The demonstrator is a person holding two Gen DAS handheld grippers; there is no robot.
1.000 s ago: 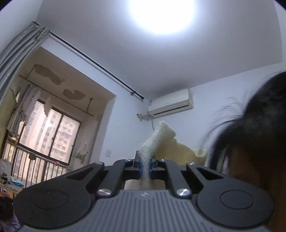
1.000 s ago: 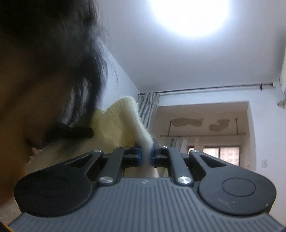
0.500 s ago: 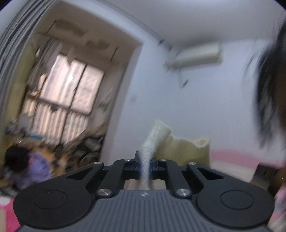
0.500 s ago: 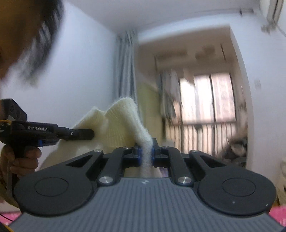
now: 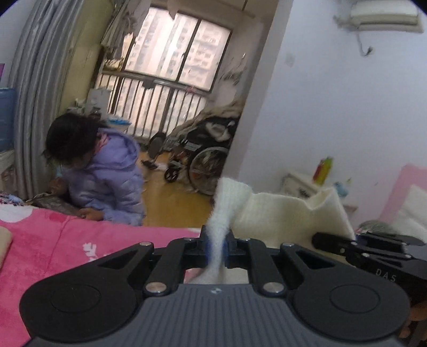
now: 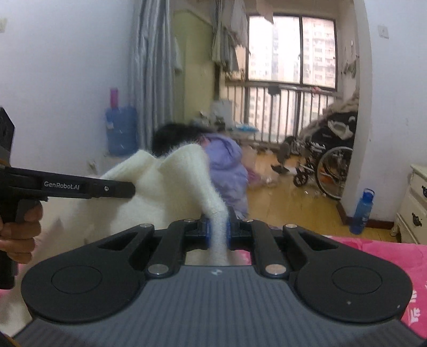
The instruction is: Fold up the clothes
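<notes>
The left hand-held gripper point(image 5: 216, 247) was clamped on a fuzzy cream-white sweater point(image 5: 283, 213), a bunched strip of the knit pinched between its blue-padded fingers point(image 5: 208, 247) and rising just above them. The right hand-held gripper point(image 6: 218, 231) was closed in the same way on another edge of the sweater point(image 6: 165, 192), the fabric squeezed between its pads and humping up over the tips. The garment hung stretched between the two grippers, raised above the pink bed cover point(image 5: 80, 240) rather than lying flat on it — how much of its lower part touched the bed could not be told.

In the left wrist view the right gripper showed as a black bar at the sweater's right edge; in the right wrist view the left gripper, marked "GenRobot.AI", reached in against the sweater's left side, with the person's left hand point(image 6: 18, 229) wrapped around its handle.

Beyond the sweater, on the far side of the bed, a child in a lilac puffer jacket point(image 5: 106, 181) leaned over the bed's edge. Farther behind the sweater stood a wheelchair point(image 5: 202, 165) on the wooden floor near a barred window point(image 5: 170, 66). A grey curtain point(image 5: 40, 88) hung to the left of the child, and a blue water jug point(image 6: 121, 133) sat against the wall beside it. To the sweater's right, a white cabinet point(image 6: 413, 202) stood by the wall with a blue bottle point(image 6: 361, 211) on the floor next to it — an air conditioner point(image 5: 384, 12) was mounted high above.
</notes>
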